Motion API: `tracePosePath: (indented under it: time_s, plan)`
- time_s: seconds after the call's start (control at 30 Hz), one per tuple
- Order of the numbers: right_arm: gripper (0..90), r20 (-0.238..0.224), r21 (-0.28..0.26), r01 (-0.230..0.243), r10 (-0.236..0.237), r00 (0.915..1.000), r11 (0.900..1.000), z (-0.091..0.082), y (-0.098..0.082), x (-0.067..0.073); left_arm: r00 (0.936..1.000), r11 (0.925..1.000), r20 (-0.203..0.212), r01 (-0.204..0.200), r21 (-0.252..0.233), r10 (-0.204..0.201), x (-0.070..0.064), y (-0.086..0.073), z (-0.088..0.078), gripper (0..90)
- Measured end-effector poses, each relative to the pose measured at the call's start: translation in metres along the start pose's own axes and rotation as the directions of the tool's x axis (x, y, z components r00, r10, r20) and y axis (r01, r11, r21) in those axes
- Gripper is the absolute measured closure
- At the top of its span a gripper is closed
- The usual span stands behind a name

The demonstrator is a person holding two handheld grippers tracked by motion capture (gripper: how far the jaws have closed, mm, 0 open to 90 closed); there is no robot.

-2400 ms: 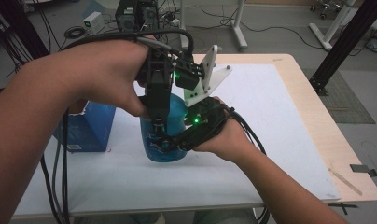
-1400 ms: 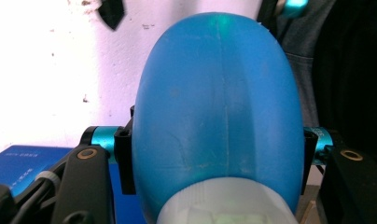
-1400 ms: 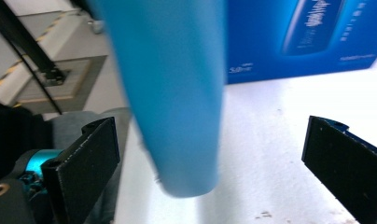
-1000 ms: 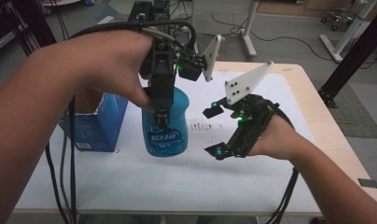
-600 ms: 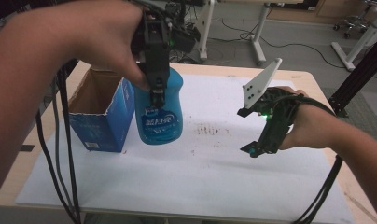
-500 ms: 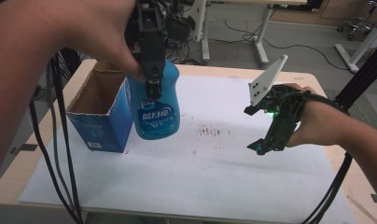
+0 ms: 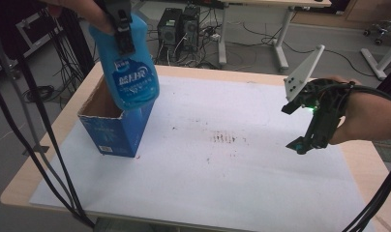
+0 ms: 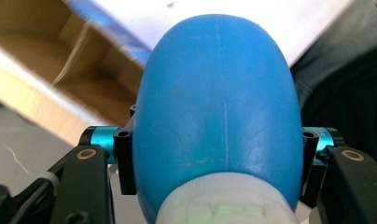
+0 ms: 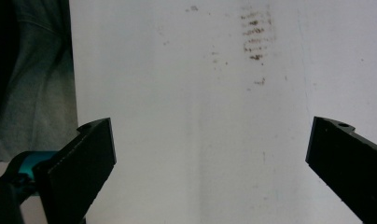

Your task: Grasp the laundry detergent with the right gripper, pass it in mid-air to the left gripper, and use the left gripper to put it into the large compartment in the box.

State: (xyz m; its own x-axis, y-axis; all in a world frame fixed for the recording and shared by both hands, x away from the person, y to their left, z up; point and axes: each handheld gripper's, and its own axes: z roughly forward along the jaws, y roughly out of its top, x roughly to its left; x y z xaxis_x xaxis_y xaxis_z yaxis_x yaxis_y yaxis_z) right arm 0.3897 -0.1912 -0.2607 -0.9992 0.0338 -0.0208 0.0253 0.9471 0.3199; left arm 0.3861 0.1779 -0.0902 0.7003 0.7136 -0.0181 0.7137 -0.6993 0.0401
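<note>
The left claw [image 7: 124, 34], clamped on the blue bottle [image 7: 130, 72], has lifted it off the desk [image 7: 242, 174] to hang over the open blue box [image 7: 117, 126] at the left — ready to lower in — while the right claw [image 7: 307, 140], gaping and empty, has backed off right.

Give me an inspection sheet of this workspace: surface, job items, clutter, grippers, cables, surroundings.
Surface: white mat on a wooden table, dark smudges mid-mat.
Job's things: blue bottle held above the open blue carton.
Clutter: nothing seen.
Grippers: left gripper shut on the bottle; right gripper open, nothing between its jaws.
Cables: black cables hang at the table's left edge.
Surroundings: computer towers and desk legs on the floor behind.
</note>
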Motion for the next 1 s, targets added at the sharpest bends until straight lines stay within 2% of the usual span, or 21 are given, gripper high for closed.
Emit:
tracePosePath:
  time_s: [0.07,0.13,0.23,0.37,0.4,0.47,0.57,0.67,0.77,0.87,1.0]
  plan:
    - [0.5,0.005,0.012,-0.004,0.004,1.0,1.0,-0.003,-0.002,-0.001,0.9978,0.9981,-0.023,0.062,0.0,-0.062,0.011,-0.005,-0.002,38.4]
    - [0.6,0.01,0.016,-0.012,0.012,0.9999,1.0,-0.006,-0.004,-0.001,0.9906,0.9917,-0.048,0.128,-0.003,-0.128,0.022,-0.01,-0.003,38.4]
    - [0.6,0.018,0.022,-0.02,0.02,0.9996,1.0,-0.009,-0.007,-0.002,0.9699,0.9729,-0.079,0.231,0.001,-0.23,0.036,-0.016,-0.003,38.4]
    - [0.6,0.02,0.031,-0.029,0.029,0.9994,0.999,-0.008,-0.008,-0.003,0.9391,0.9445,-0.104,0.328,-0.01,-0.327,0.049,-0.02,0.002,38.4]
    - [0.6,0.021,0.037,-0.03,0.029,0.9994,0.999,-0.007,-0.008,-0.003,0.9336,0.9389,-0.104,0.344,-0.008,-0.343,0.052,-0.021,0.004,38.4]
    - [0.6,0.024,0.036,-0.028,0.027,0.9993,0.999,-0.006,-0.007,-0.004,0.9292,0.9336,-0.097,0.358,0.003,-0.356,0.056,-0.021,0.01,38.4]
    - [0.6,0.022,0.039,-0.031,0.03,0.9993,0.999,-0.004,-0.006,-0.004,0.9272,0.9295,-0.079,0.368,0.014,-0.366,0.06,-0.021,0.019,38.4]
    - [0.6,0.022,0.04,-0.032,0.031,0.9993,0.999,-0.002,-0.006,-0.004,0.9276,0.9294,-0.075,0.369,0.021,-0.366,0.062,-0.02,0.025,38.4]
    - [0.6,0.021,0.043,-0.037,0.036,0.9991,0.998,0.001,-0.006,-0.004,0.93,0.9304,-0.072,0.364,0.043,-0.36,0.066,-0.018,0.04,38.4]
    - [0.6,0.021,0.043,-0.04,0.039,0.999,0.998,0.003,-0.006,-0.003,0.9363,0.9354,-0.068,0.349,0.059,-0.345,0.07,-0.016,0.053,38.4]
    - [0.6,0.019,0.048,-0.044,0.043,0.9989,0.998,0.006,-0.008,-0.003,0.9556,0.9524,-0.06,0.293,0.085,-0.288,0.072,-0.013,0.075,38.4]
